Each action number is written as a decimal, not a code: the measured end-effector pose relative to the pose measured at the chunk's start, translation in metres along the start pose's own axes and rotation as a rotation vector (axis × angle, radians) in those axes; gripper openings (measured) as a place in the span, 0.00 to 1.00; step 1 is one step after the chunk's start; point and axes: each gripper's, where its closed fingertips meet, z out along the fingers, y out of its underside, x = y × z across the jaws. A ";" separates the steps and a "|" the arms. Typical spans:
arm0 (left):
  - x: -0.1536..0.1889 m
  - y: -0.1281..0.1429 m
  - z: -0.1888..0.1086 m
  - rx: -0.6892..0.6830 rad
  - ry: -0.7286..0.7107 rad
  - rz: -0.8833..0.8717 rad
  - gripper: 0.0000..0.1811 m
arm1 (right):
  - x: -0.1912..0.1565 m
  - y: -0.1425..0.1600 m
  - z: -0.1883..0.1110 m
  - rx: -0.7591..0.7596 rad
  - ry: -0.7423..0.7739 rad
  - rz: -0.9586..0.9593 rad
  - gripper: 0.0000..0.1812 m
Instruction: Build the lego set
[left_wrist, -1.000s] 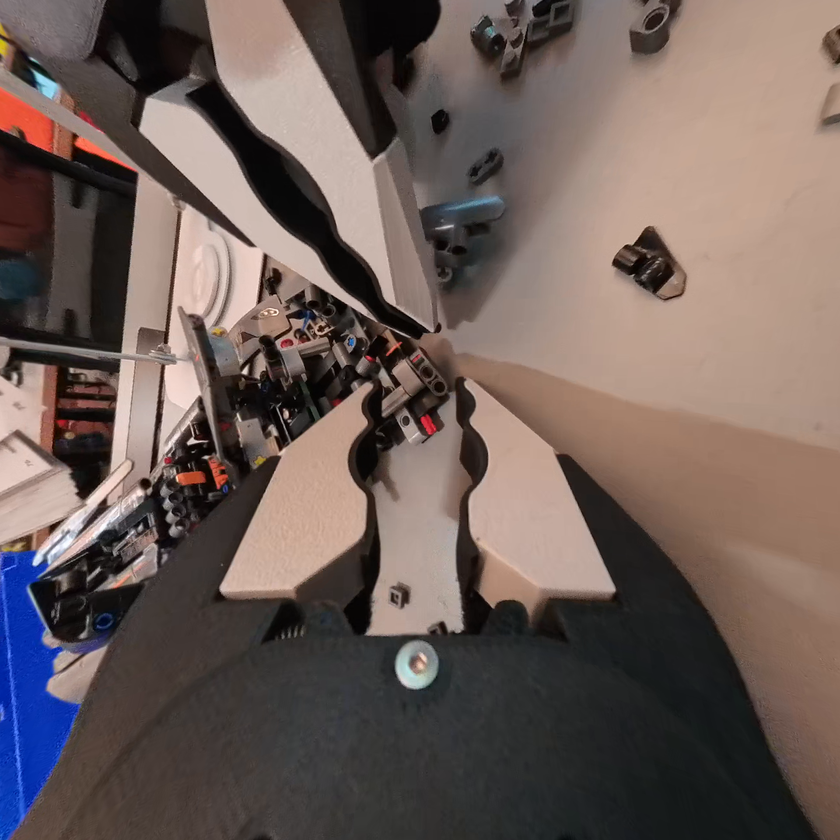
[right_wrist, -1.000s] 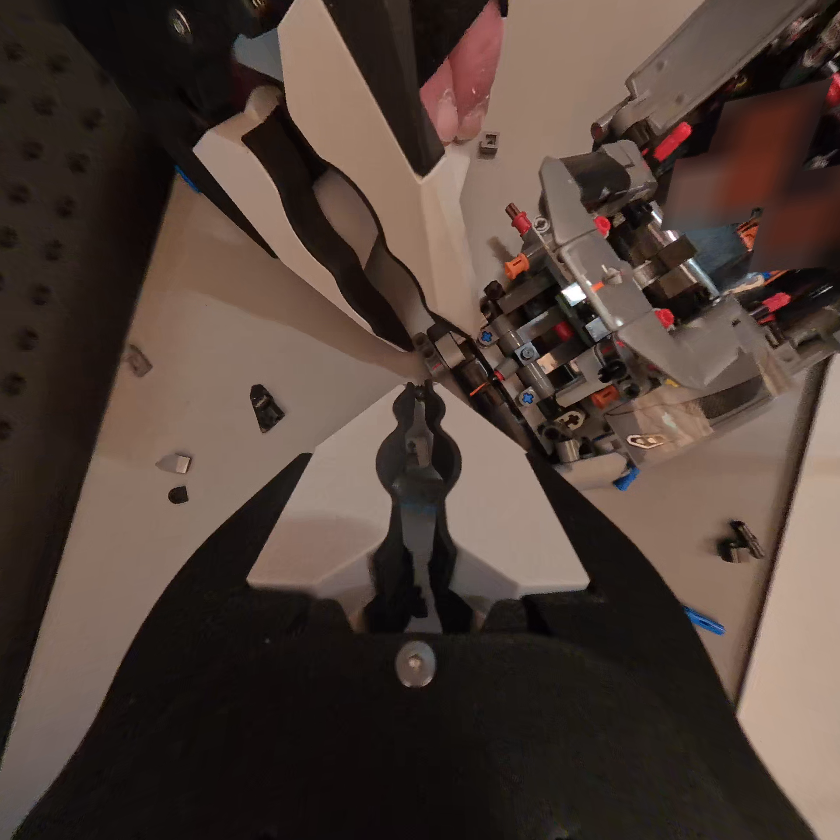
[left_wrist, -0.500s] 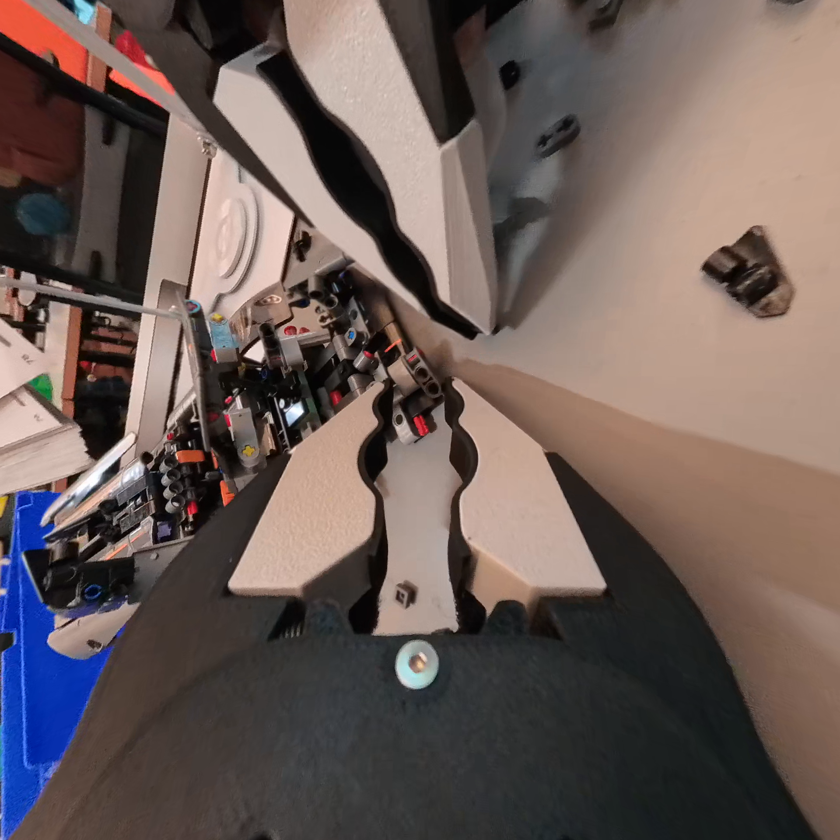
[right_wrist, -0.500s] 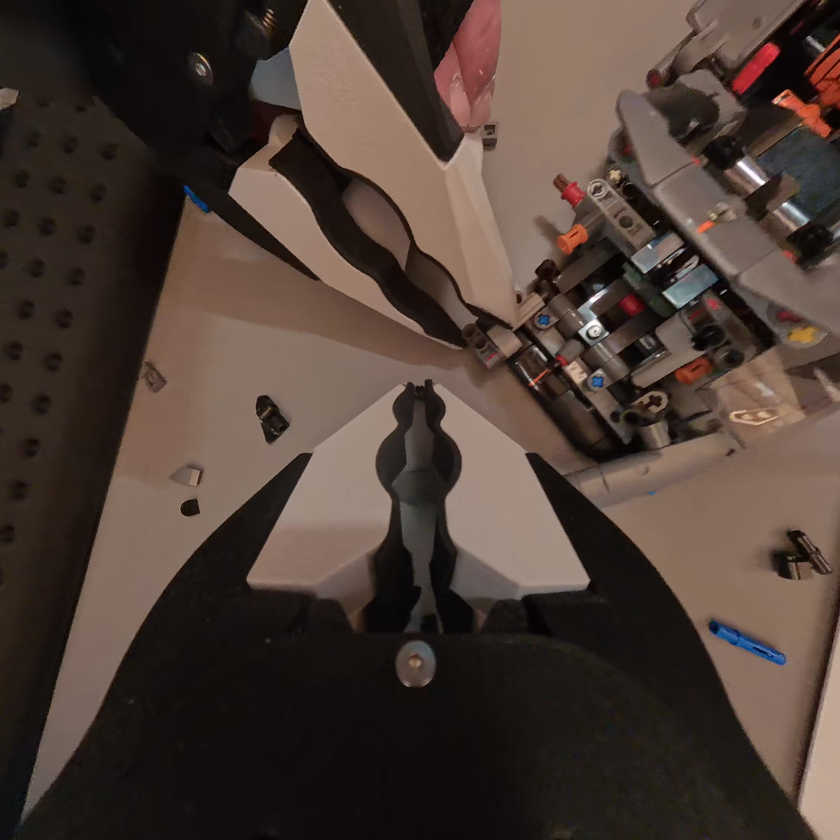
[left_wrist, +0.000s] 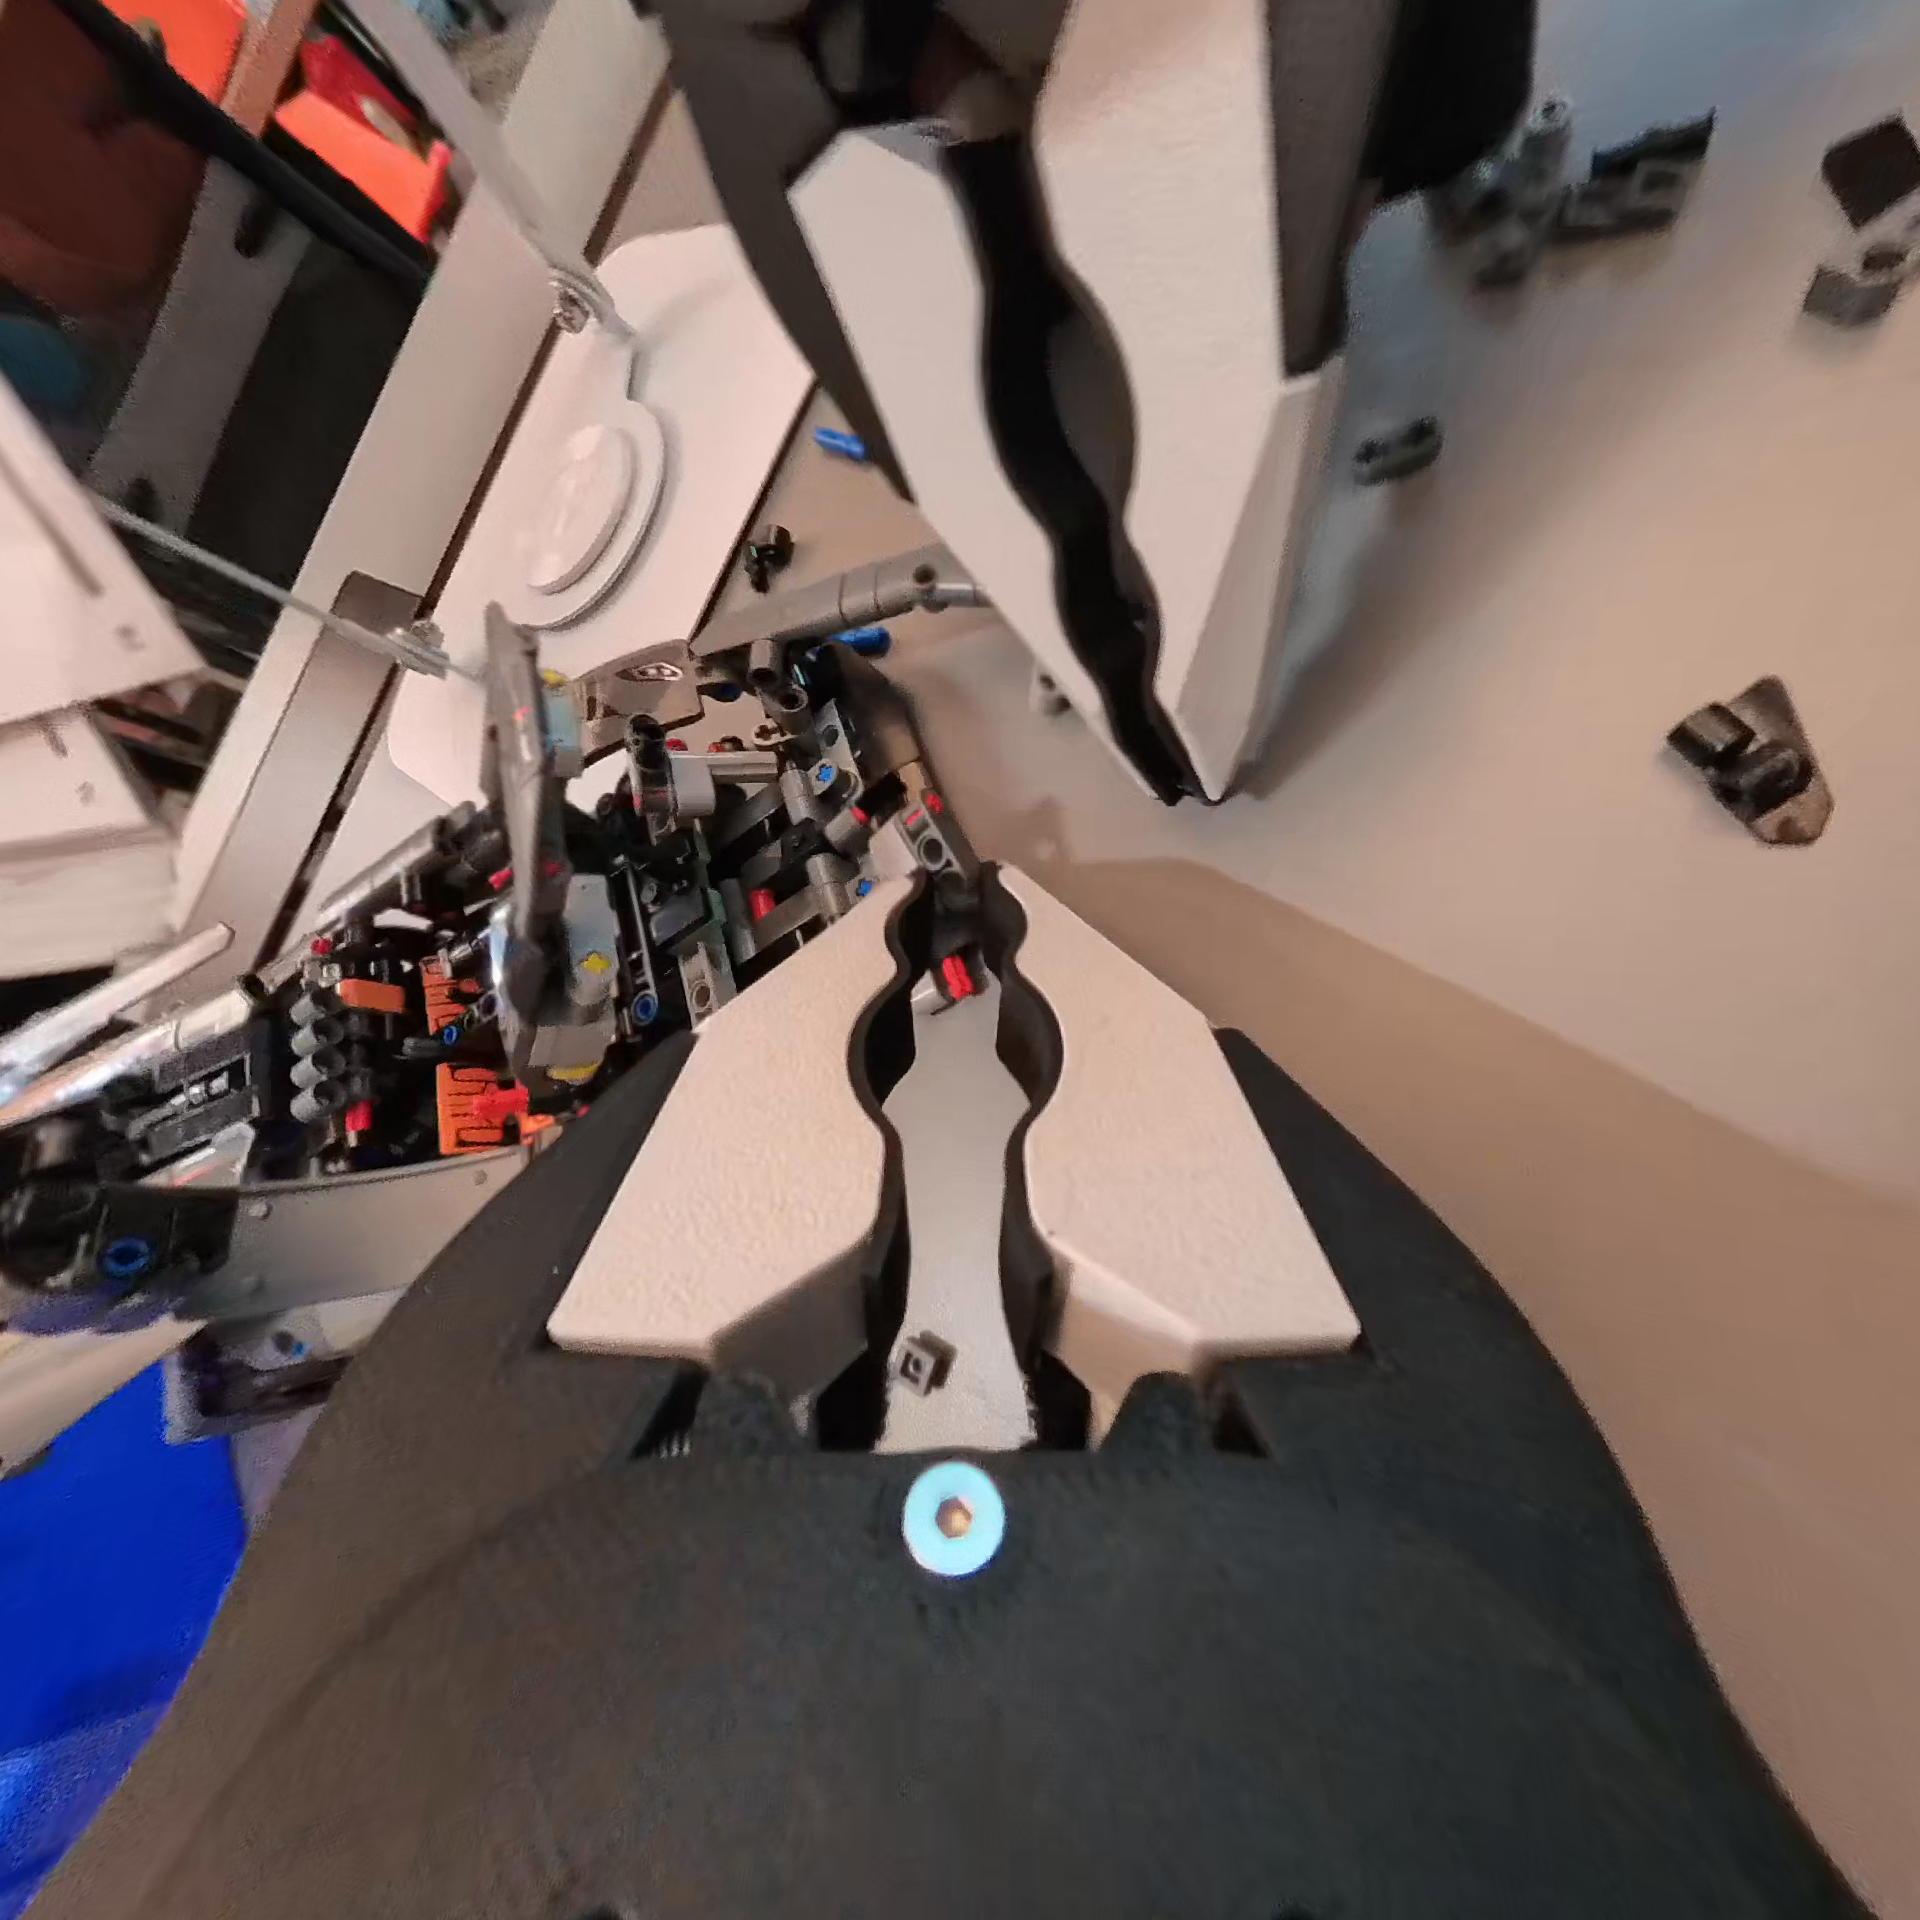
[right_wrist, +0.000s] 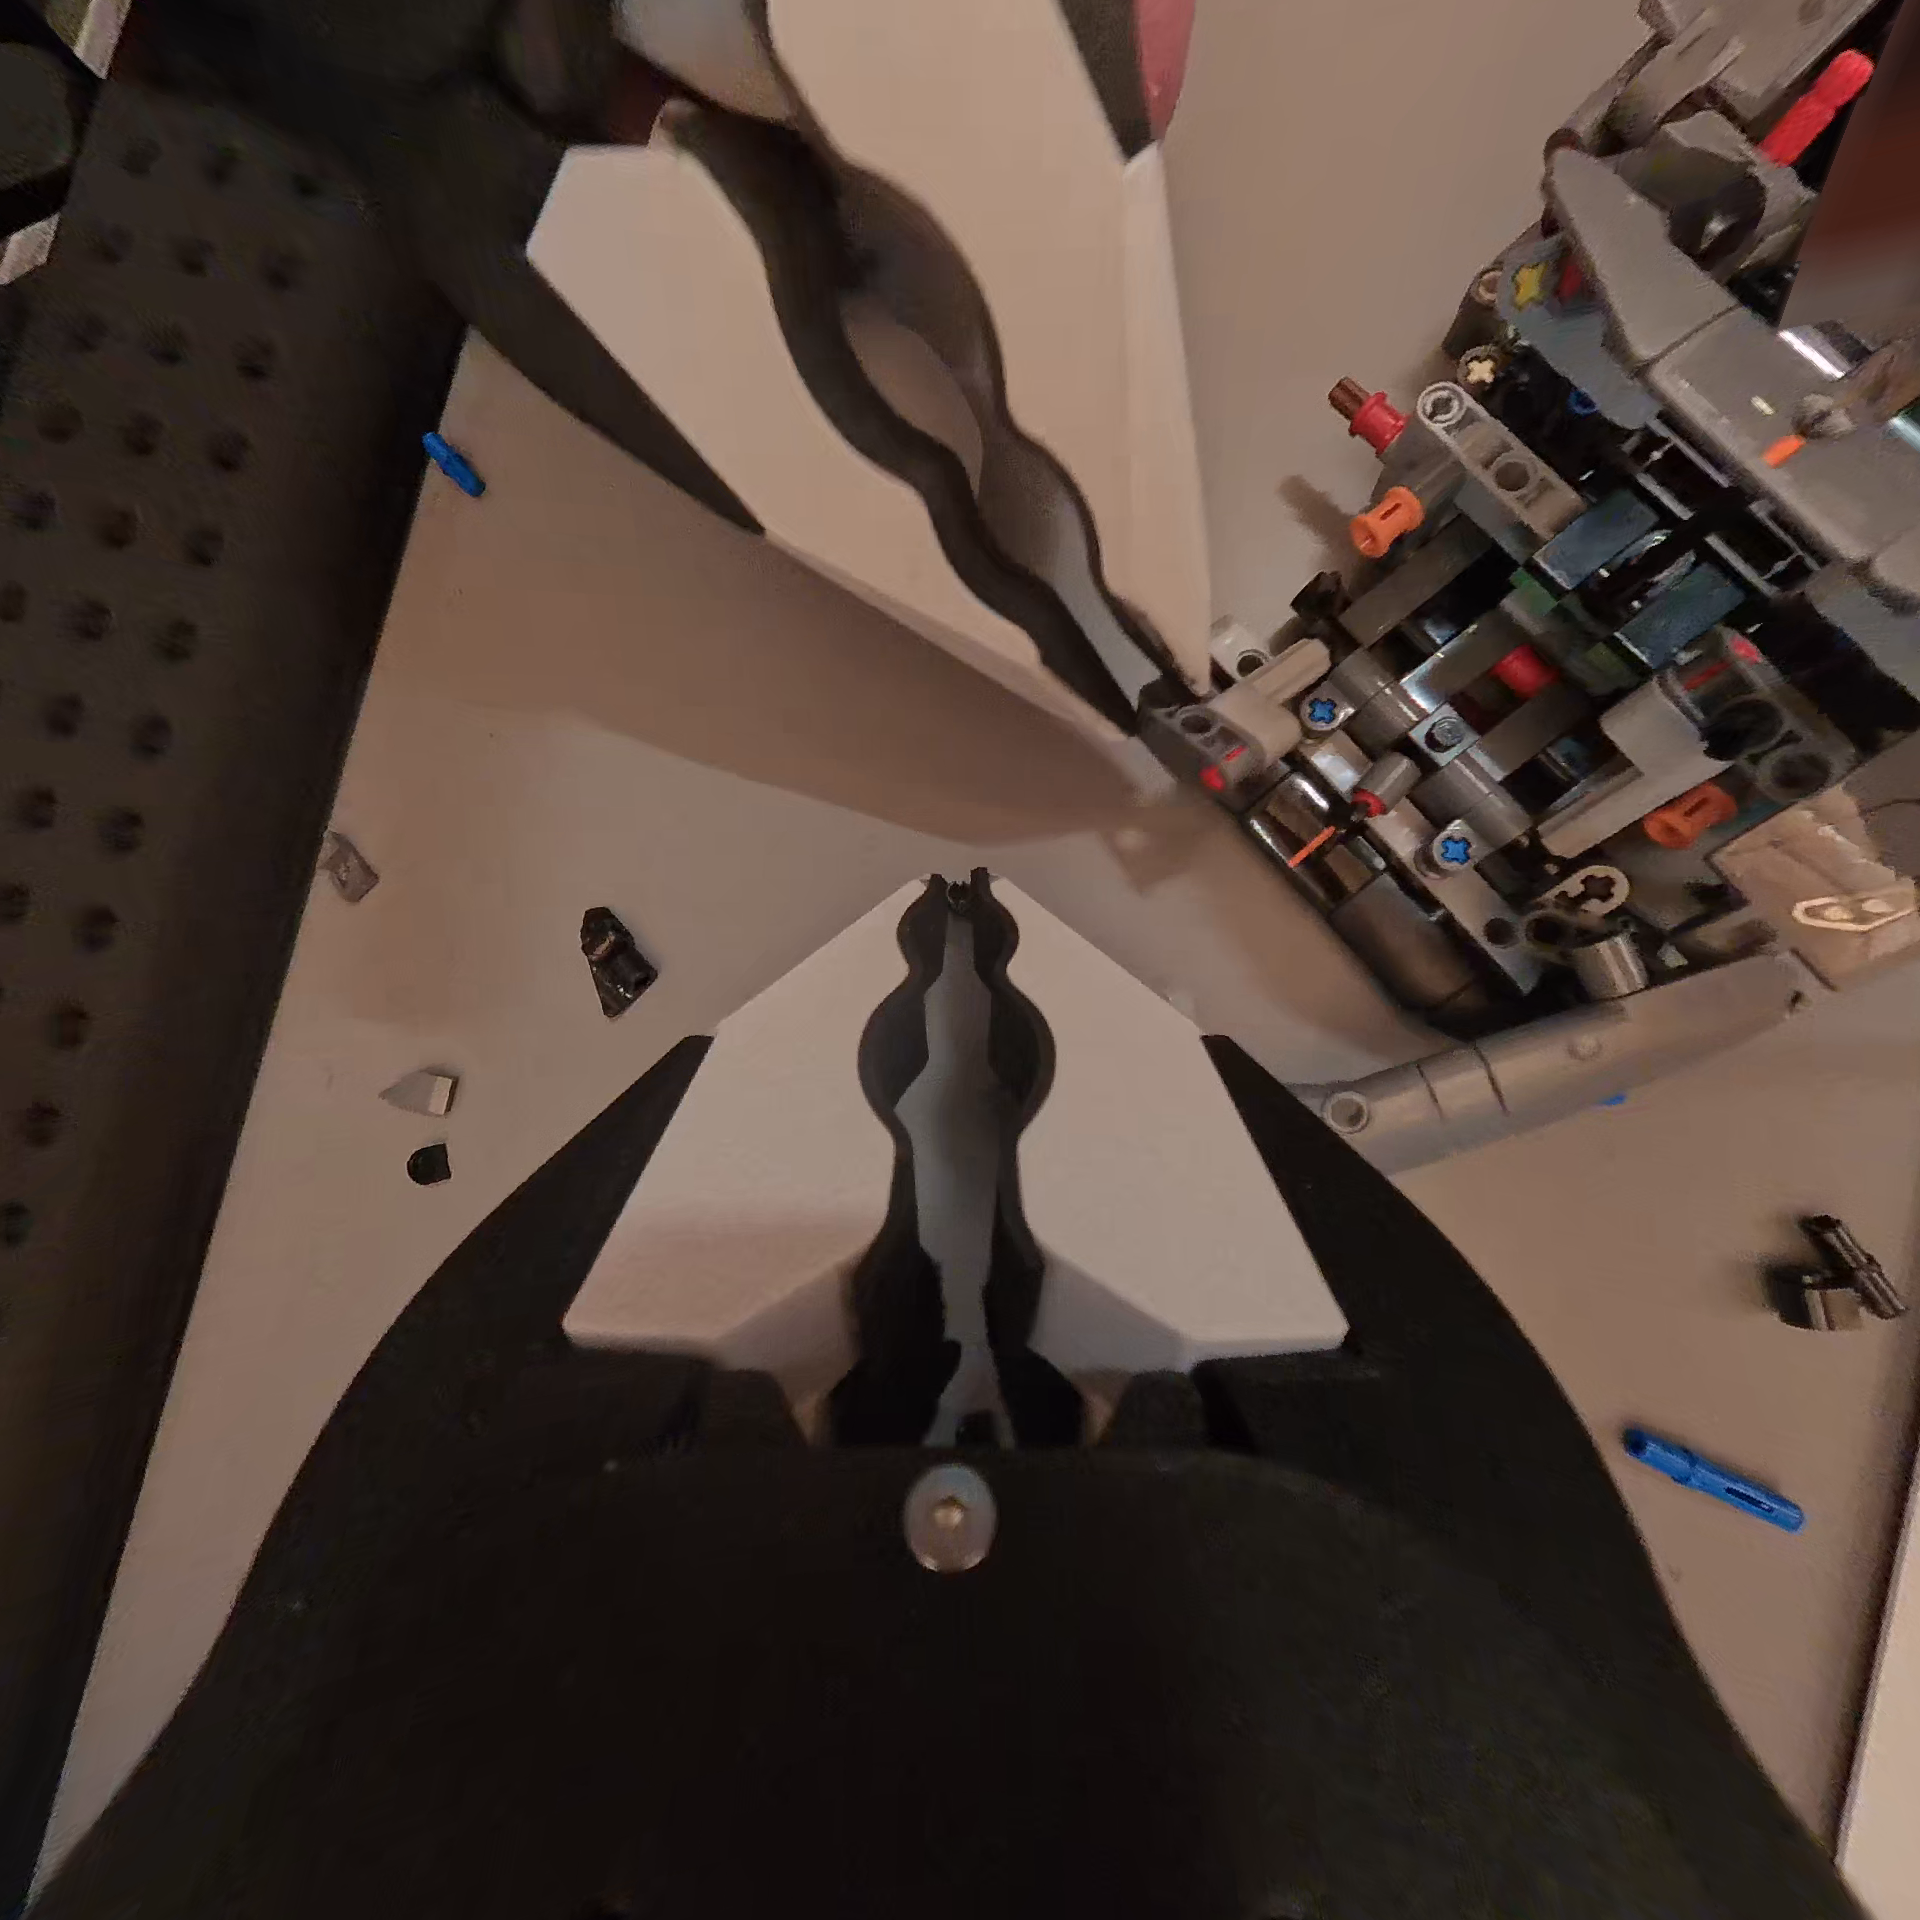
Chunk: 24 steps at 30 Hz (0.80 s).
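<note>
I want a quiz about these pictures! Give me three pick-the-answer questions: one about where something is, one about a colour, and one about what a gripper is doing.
1. Where is the long blue pin?
A. On top of the model
B. Lying on the table, apart from the model
C. Between a gripper's fingers

2. What colour is the peg sticking out of the model just below the red peg?
A. Orange
B. Green
C. White

3. What is the left gripper doing?
A. Lying flat on the table
B. Open wide above loose parts
C. Shut on a grey piece at the model's corner

Answers:
1 B, it rests alone on the bare table.
2 A, the orange peg shows clearly in the right wrist view.
3 C, its fingertips pinch the grey piece in both views.
</note>
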 end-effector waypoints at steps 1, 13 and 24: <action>-0.003 -0.001 -0.002 0.025 0.009 -0.044 0.03 | 0.000 0.000 0.000 0.001 0.000 -0.001 0.01; -0.013 0.002 -0.001 0.028 -0.039 -0.068 0.15 | 0.002 -0.002 0.001 0.010 0.012 -0.008 0.01; -0.023 0.002 -0.003 0.055 -0.021 -0.193 0.04 | 0.001 -0.002 0.001 0.009 0.018 -0.022 0.01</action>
